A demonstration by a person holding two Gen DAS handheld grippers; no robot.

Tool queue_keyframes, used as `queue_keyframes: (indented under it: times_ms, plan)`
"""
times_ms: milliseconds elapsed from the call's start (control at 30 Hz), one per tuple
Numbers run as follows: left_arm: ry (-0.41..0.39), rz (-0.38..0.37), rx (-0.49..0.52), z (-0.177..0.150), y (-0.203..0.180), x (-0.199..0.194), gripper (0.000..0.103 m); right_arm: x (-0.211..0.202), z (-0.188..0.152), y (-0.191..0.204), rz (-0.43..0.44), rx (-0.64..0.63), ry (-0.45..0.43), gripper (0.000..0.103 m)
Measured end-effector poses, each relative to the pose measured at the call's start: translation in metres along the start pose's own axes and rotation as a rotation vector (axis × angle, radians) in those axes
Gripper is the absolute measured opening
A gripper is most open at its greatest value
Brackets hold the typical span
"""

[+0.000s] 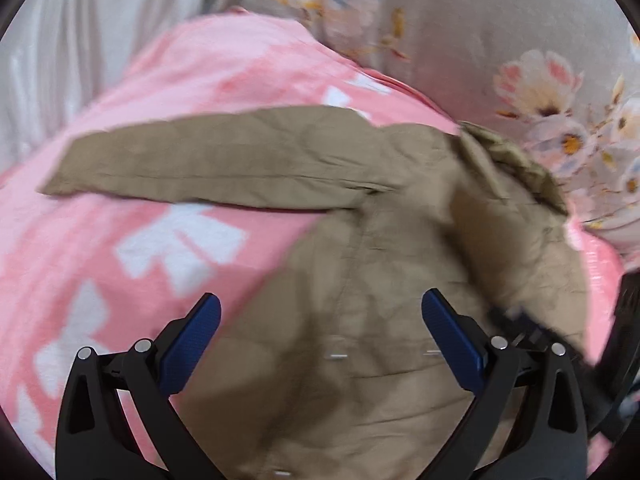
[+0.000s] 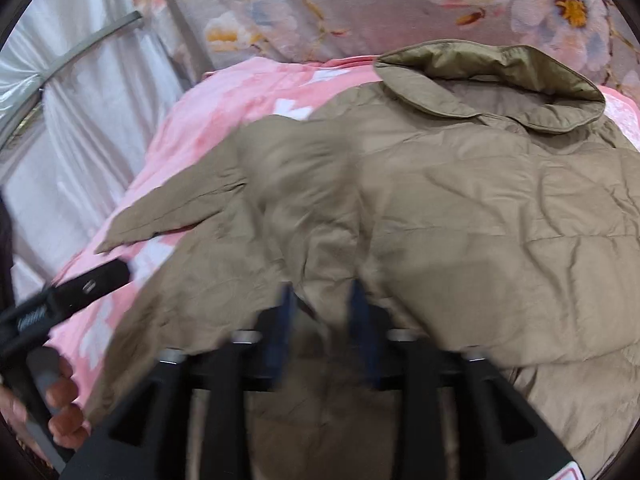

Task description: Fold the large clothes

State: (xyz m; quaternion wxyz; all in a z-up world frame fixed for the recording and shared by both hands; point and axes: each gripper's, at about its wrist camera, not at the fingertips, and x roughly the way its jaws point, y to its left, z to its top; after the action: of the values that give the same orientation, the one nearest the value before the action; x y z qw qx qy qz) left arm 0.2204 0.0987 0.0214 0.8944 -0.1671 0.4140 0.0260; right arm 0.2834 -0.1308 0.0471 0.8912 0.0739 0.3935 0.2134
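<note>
A khaki padded jacket (image 1: pixel 380 260) lies spread on a pink blanket (image 1: pixel 120 240). One sleeve (image 1: pixel 200 164) stretches out flat to the left. In the right wrist view the jacket (image 2: pixel 480 208) fills the middle, its collar (image 2: pixel 500 76) at the far end. My left gripper (image 1: pixel 320 308) hovers over the jacket's lower part, open wide with nothing between its blue pads. My right gripper (image 2: pixel 322 300) is blurred. Its fingers stand apart with a raised fold of the jacket between them. A hand (image 2: pixel 60 400) at the lower left holds the left gripper's handle.
A grey floral sheet (image 2: pixel 360 8) covers the bed beyond the blanket (image 2: pixel 224 120). Pale silvery fabric (image 2: pixel 80 100) hangs at the left with a grey bar across it. Dark gear shows at the right edge of the left wrist view.
</note>
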Motion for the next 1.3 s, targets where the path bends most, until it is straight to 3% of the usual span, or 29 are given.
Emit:
queue_keyframes:
  times_ms: [100, 167, 233, 333, 400, 500, 567, 600, 633, 667, 700, 733, 800, 833, 933, 967, 1100, 1200, 1267, 1300]
  plan:
    - [0.074, -0.157, -0.056, 0.008, -0.016, 0.010, 0.098, -0.026, -0.017, 0.004, 0.006, -0.005, -0.048, 0.061]
    - [0.117, -0.201, -0.057, 0.010, -0.028, 0.023, 0.098, -0.046, -0.029, -0.008, -0.023, 0.034, -0.078, 0.063]
    - [0.174, -0.212, -0.081, 0.009, -0.038, 0.042, 0.098, -0.066, -0.038, -0.033, -0.044, 0.117, -0.104, 0.063]
    - [0.235, -0.268, -0.171, 0.009, -0.039, 0.059, 0.097, -0.098, -0.046, -0.103, -0.091, 0.352, -0.166, 0.063]
    - [0.259, -0.321, -0.236, 0.010, -0.039, 0.064, 0.084, -0.112, -0.050, -0.149, -0.120, 0.510, -0.206, 0.064]
    - [0.269, -0.334, -0.166, 0.017, -0.056, 0.068, 0.054, -0.121, -0.051, -0.207, -0.101, 0.707, -0.273, 0.064]
    - [0.247, -0.284, -0.084, 0.024, -0.068, 0.069, 0.011, -0.115, -0.047, -0.235, -0.092, 0.798, -0.292, 0.059]
    - [0.221, -0.254, -0.055, 0.029, -0.071, 0.067, 0.006, -0.112, -0.044, -0.241, -0.089, 0.818, -0.291, 0.052]
    - [0.174, -0.245, -0.038, 0.036, -0.073, 0.062, 0.006, -0.107, -0.041, -0.248, -0.095, 0.841, -0.284, 0.037]
    - [0.144, -0.248, -0.027, 0.042, -0.070, 0.056, 0.005, -0.102, -0.035, -0.254, -0.114, 0.849, -0.266, 0.029]
    - [0.107, -0.248, -0.018, 0.049, -0.069, 0.050, 0.005, -0.098, -0.030, -0.256, -0.124, 0.840, -0.254, 0.013]
    - [0.076, -0.253, -0.007, 0.053, -0.068, 0.046, 0.005, -0.096, -0.028, -0.256, -0.108, 0.835, -0.262, 0.005]
    - [0.037, -0.233, 0.061, 0.057, -0.069, 0.045, 0.005, -0.108, -0.026, -0.249, -0.092, 0.799, -0.341, 0.003]
    - [0.040, -0.214, 0.082, 0.055, -0.070, 0.051, 0.005, -0.113, -0.026, -0.245, -0.140, 0.747, -0.354, 0.002]
    - [0.138, -0.110, 0.150, 0.029, -0.068, 0.099, 0.006, -0.085, -0.027, -0.246, -0.298, 0.671, -0.210, 0.002]
    - [0.143, -0.091, 0.168, 0.017, -0.068, 0.114, 0.006, -0.080, -0.026, -0.246, -0.306, 0.659, -0.196, 0.001]
    - [0.085, -0.003, 0.237, 0.009, -0.081, 0.110, 0.008, -0.081, -0.019, -0.237, -0.400, 0.579, -0.142, 0.003]
    - [0.053, 0.064, 0.273, 0.010, -0.082, 0.096, 0.027, -0.093, -0.023, -0.220, -0.483, 0.515, -0.124, 0.011]
    - [-0.012, 0.141, 0.285, 0.010, -0.070, 0.075, 0.068, -0.108, -0.028, -0.206, -0.561, 0.463, -0.122, 0.014]
    - [-0.045, 0.151, 0.279, 0.011, -0.065, 0.063, 0.070, -0.117, -0.031, -0.197, -0.588, 0.440, -0.143, 0.019]
